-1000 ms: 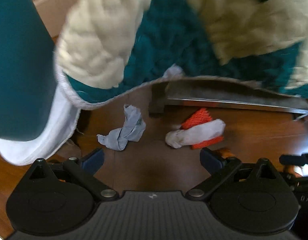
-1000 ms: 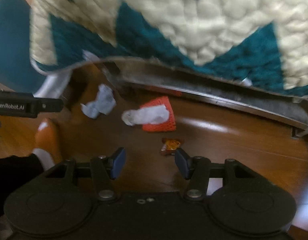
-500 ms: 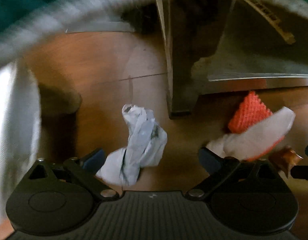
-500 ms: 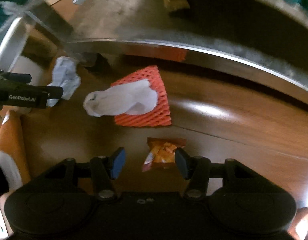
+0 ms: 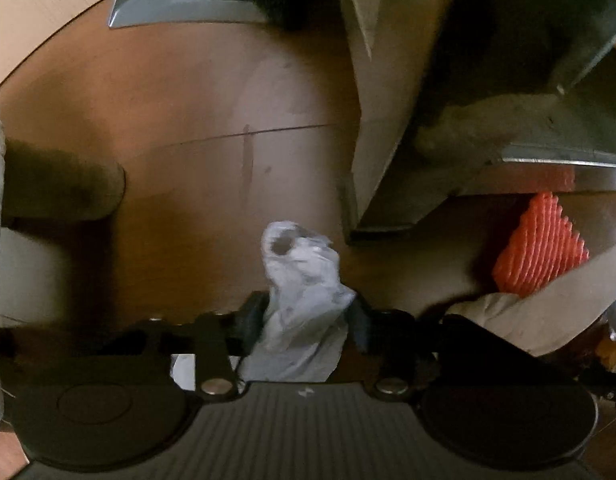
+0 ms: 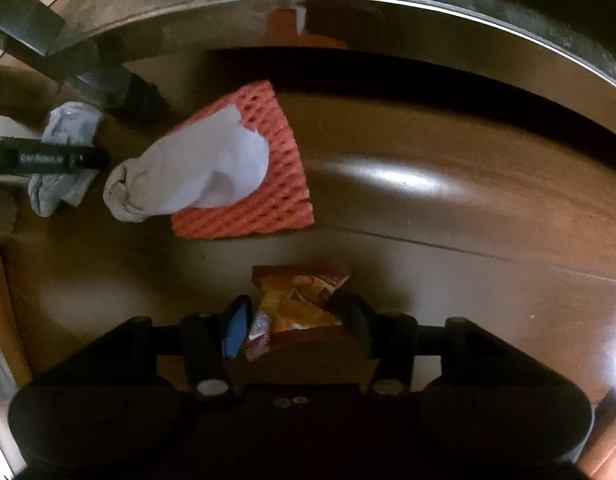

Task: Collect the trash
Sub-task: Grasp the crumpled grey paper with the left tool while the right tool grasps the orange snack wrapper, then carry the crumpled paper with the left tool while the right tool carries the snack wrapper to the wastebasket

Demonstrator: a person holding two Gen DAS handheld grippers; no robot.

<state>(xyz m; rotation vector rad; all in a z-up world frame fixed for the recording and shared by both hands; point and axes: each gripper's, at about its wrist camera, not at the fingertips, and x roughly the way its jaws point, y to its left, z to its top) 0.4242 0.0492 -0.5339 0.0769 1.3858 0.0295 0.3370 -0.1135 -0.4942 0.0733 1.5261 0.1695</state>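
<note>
Trash lies scattered on the brown wooden floor (image 5: 196, 184) beside a metal furniture frame. In the left wrist view there is one crumpled pale paper wad (image 5: 302, 280), and the left tongs (image 5: 304, 318) have just been closing on it; both pads now press its sides, so the wad is gripped where it stands on the floor. To the right lie one orange foam net (image 5: 542, 248) and one white sock-like cloth (image 5: 548, 312) partly over it. No writing can be read in this view. In the right wrist view the count is four pieces: the paper wad (image 6: 68, 128) at far left, the white cloth (image 6: 196, 172) resting on the orange net (image 6: 276, 184), and one orange snack wrapper (image 6: 300, 300) on the floor nearest the camera. The right tongs (image 6: 298, 324) have just been narrowing and stand astride the wrapper, still partly open; whether the pads touch it I cannot tell. The wrapper's print is illegible. The other tool's black bar (image 6: 44, 158) carries white lettering, apparently "GenRobot.AI".
</note>
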